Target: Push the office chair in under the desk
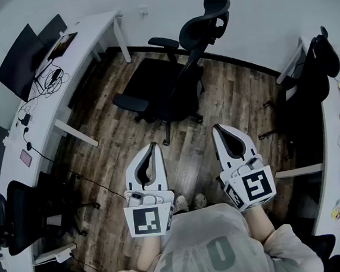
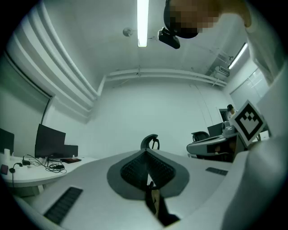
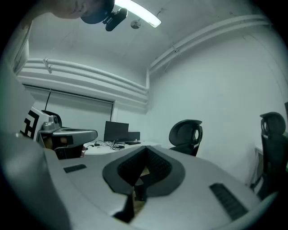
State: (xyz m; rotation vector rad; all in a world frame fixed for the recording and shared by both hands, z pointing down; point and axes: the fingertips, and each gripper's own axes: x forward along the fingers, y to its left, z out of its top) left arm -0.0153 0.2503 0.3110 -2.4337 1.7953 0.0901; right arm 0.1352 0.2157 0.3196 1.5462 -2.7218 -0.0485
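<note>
The black office chair point(image 1: 171, 81) stands out on the wood floor, apart from the white desk point(image 1: 83, 42) at the left, its seat turned toward that desk. Both grippers are held up in front of the person, short of the chair and not touching it. My left gripper point(image 1: 153, 145) is shut with nothing in it, and so is my right gripper point(image 1: 217, 128). In the left gripper view only the chair's headrest point(image 2: 150, 140) shows above the shut jaws. The right gripper view has the chair's backrest point(image 3: 186, 133) just right of its shut jaws.
Monitors point(image 1: 27, 47) and cables lie on the white desk. A second black chair point(image 1: 306, 86) stands at another desk point(image 1: 338, 146) on the right, and a third one point(image 1: 22, 218) at the lower left. The person's shoes point(image 1: 191, 203) are on the floor below the grippers.
</note>
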